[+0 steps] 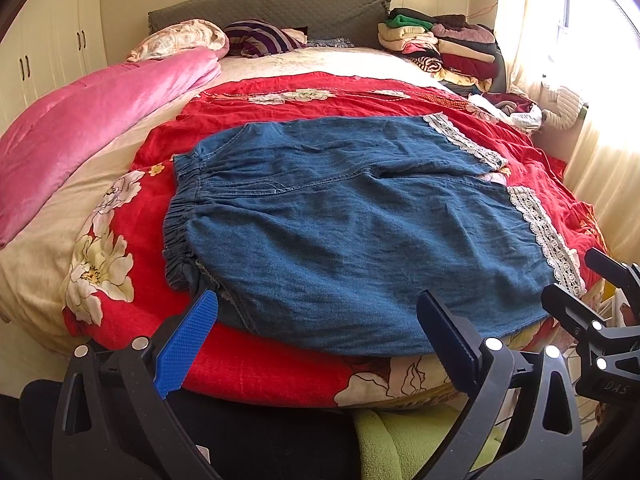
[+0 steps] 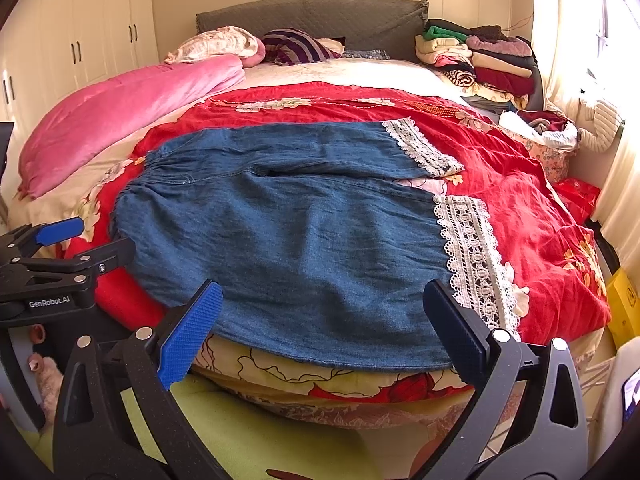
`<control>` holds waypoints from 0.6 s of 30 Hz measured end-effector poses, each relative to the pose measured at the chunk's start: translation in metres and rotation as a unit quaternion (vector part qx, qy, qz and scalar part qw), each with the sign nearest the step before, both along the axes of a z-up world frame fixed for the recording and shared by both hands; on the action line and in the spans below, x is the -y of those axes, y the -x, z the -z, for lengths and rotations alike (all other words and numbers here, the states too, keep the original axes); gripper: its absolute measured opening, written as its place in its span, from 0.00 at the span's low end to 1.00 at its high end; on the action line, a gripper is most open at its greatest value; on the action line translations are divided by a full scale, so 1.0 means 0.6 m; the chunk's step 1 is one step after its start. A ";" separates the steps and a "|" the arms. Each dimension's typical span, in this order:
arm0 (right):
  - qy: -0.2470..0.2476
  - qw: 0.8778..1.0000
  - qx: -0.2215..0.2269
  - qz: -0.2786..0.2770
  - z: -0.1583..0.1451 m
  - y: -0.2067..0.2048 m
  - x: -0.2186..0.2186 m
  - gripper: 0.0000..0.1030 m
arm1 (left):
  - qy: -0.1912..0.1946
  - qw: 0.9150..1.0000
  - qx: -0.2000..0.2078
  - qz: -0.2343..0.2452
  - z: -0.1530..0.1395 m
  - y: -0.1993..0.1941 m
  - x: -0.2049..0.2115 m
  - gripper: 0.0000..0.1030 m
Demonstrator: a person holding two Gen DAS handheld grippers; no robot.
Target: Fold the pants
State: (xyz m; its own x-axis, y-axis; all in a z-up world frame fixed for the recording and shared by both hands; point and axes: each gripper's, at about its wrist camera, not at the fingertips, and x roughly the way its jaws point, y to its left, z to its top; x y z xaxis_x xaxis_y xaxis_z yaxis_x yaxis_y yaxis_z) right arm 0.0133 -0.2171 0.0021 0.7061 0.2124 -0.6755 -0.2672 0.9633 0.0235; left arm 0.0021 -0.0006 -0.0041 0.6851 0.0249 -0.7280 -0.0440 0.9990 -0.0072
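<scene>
Where lace trims denim pants (image 1: 352, 220), cloth wrinkles.

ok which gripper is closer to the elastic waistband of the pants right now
Left. The left gripper sits open at the near edge by the waistband end of the pants. The right gripper, also open, sits further along toward the lace hems.

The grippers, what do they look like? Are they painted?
Both look alike. The left gripper and right gripper have black plastic bodies with triangular cut-outs and silver rivets. Each has two flat fingers with bumpy blue pads. White lettering on the left gripper reads "GenRobot.AI".
</scene>
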 end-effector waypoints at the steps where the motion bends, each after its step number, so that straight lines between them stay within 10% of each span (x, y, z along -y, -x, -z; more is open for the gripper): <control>1: -0.001 1.000 0.000 0.000 0.000 -0.001 0.001 0.92 | -0.001 1.000 0.002 0.000 -0.001 0.001 0.000 0.96; 18: 0.001 1.000 -0.004 0.000 0.004 -0.009 0.002 0.92 | 0.005 1.000 0.002 -0.002 -0.003 -0.001 -0.004 0.96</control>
State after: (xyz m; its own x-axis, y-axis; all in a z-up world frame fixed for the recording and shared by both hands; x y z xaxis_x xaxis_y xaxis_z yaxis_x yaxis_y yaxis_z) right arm 0.0189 -0.2185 0.0000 0.7008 0.2112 -0.6813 -0.2669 0.9634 0.0241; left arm 0.0027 0.0019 -0.0022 0.6877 0.0210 -0.7257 -0.0489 0.9987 -0.0174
